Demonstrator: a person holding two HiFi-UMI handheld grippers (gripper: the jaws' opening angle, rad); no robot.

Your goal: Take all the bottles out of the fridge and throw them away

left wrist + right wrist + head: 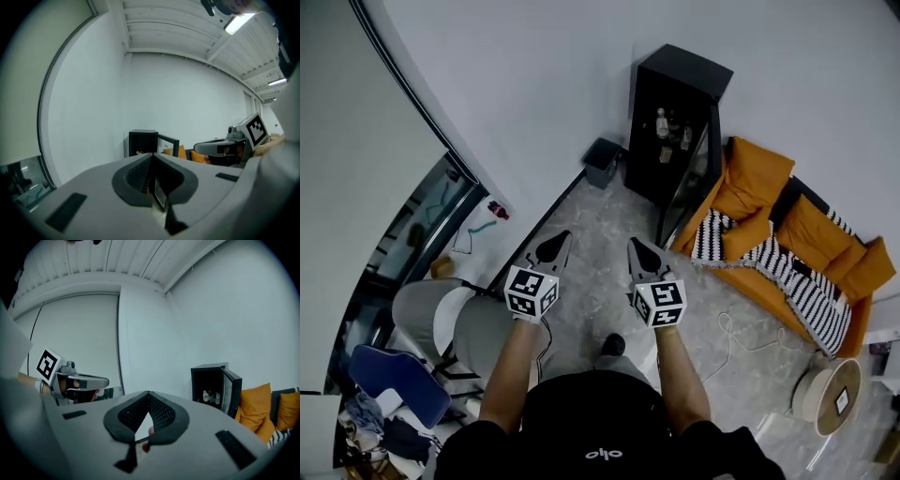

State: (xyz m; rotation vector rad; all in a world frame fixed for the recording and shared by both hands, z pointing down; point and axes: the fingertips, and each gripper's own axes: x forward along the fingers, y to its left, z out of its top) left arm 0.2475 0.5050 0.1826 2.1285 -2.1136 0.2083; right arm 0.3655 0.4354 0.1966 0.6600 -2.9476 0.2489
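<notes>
While the bottles point(663, 123) stand in a small cluster on a shelf inside the black fridge point(682, 67), its door point(686, 183) hangs wide open toward the sofa. The fridge sits against the white wall, with a small dark bin point(602, 161) on the floor just beside it. On the fridge's other side is an orange sofa point(759, 178) with a striped blanket point(787, 277) draped over it.

Both grippers are well short of the fridge, side by side above the marbled floor point(609, 234), noses pointing its way.
- Left gripper point(554, 246): tongs pressed together, nothing between them.
- Right gripper point(639, 253): same, tips closed, empty.

A grey chair point(431, 319) sits off to the person's left, near the window.
</notes>
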